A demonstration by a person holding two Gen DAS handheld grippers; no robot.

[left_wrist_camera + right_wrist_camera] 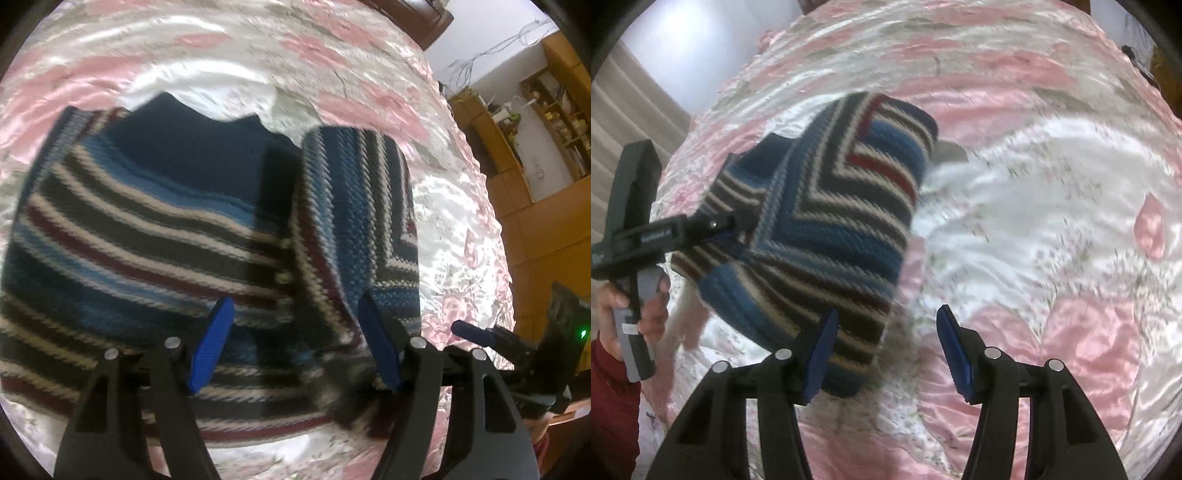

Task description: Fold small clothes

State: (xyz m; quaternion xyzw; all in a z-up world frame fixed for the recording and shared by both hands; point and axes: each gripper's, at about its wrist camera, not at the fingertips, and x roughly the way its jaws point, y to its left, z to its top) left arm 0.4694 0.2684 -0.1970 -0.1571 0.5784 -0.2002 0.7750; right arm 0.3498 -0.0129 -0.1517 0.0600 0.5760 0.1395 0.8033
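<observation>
Sweater (155,229) | laid on pink bedspread (332,48), one side flap (354,206) already turned over | left gripper (295,343) spread, empty | right gripper (886,350) spread, empty | further folds judged outstanding

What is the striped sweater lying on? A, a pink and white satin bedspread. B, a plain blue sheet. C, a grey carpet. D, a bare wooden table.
A: the sweater rests on shiny pink and white floral bedspread, which surrounds it in both wrist views.
</observation>
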